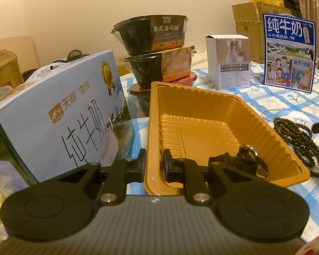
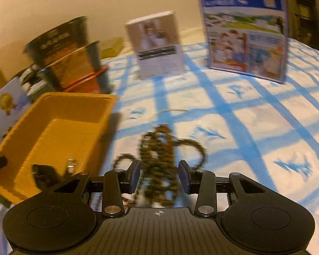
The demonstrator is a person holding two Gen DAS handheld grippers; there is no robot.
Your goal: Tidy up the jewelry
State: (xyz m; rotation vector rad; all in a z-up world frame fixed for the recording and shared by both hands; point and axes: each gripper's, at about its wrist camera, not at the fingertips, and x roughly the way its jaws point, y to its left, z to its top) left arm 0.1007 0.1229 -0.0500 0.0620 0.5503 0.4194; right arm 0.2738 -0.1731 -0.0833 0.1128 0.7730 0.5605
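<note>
Right wrist view, blurred, shows the bead strand point(image 2: 159, 159) lying in a loose heap on the worktop point(image 2: 255, 127), just beside the yellow tray point(image 2: 59, 114) and right ahead of the right gripper point(image 2: 159, 175). That gripper's jaws stand apart with part of the heap between them, though the pads do not look pressed on it; nothing is held.

By my judgement, the strand will handle as a light, limp thing: small dark wooden-looking beads on a cord, coiled in several loops, with no stiffness at all. Pinched at one loop, the rest will hang and swing, and round beads can slip from flat pads. The better hold seems to be across the thickest bunch of the heap, where several loops cross, so that most of it lifts together.

From the left wrist view, the left gripper point(image 1: 154, 163) is clamped on the near rim of the tray, steadying it.

Counted: one tray; one dark bead strand on the cloth; one thin pale bracelet point(image 1: 270, 114) beyond it; one dark wristwatch point(image 1: 244, 159) already in the tray's near corner, possibly with a second piece that I cannot separate.
</note>
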